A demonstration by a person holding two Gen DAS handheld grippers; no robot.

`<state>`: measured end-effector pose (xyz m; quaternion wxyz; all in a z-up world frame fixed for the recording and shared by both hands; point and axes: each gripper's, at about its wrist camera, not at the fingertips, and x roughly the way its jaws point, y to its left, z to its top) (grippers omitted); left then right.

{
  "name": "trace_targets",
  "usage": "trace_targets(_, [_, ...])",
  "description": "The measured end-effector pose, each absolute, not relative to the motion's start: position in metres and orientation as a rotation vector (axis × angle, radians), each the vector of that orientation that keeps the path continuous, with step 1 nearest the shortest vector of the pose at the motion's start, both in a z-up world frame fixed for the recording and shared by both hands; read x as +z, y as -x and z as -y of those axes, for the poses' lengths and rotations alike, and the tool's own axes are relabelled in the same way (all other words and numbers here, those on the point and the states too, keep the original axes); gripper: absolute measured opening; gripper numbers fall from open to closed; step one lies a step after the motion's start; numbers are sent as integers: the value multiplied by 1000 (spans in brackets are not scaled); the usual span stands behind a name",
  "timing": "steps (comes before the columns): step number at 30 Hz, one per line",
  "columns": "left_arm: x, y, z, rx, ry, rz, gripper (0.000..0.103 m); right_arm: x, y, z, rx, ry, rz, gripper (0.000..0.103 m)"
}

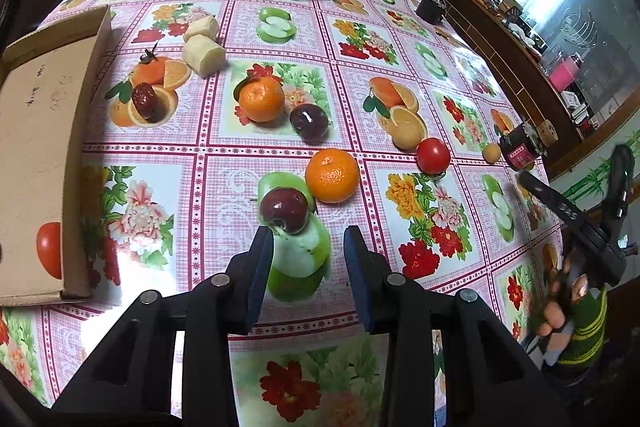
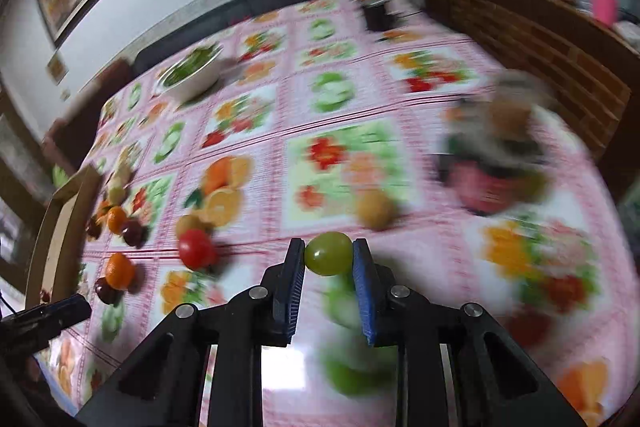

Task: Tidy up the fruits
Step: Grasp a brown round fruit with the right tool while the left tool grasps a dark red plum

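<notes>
One green grape (image 2: 329, 258) sits pinched in the right gripper (image 2: 329, 261) above the table (image 1: 224, 187). Left gripper (image 1: 308, 247) hangs spread near one of two plums (image 1: 285, 209). Two oranges (image 1: 332, 175), two tomatoes (image 1: 433, 155); box (image 1: 36, 155) writing unreadable.

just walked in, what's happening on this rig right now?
A person is sorting fruit on a floral tablecloth with two handheld grippers. The right gripper is shut on a green grape, held above the table; that view is motion-blurred. The left gripper is open and empty, its jaws just short of a dark plum. Oranges, another plum and a tomato lie loose; a cardboard box at the table's left edge holds one tomato.
</notes>
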<state>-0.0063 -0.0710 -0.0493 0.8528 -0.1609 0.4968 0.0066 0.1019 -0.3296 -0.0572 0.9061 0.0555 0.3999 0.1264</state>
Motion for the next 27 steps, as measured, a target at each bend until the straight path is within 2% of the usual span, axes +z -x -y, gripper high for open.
trace_targets(6, [-52, 3, 78, 0, 339, -1061, 34, -63, -125, 397, 51, -156, -821, 25])
trace_targets(10, [-50, 6, 79, 1, 338, -1055, 34, -70, -138, 401, 45, -154, -857, 28])
trace_targets(14, [-53, 7, 74, 14, 347, -1062, 34, -60, -119, 406, 37, -178, -799, 34])
trace_targets(18, [-58, 6, 69, 25, 356, -1074, 34, -44, -90, 382, 161, -174, -721, 35])
trace_targets(20, [-58, 5, 70, 21, 359, -1073, 34, -43, -89, 357, 284, -164, -742, 39])
trace_targets(27, [-58, 2, 71, 17, 356, -1069, 34, -62, -127, 305, 330, -81, -820, 39])
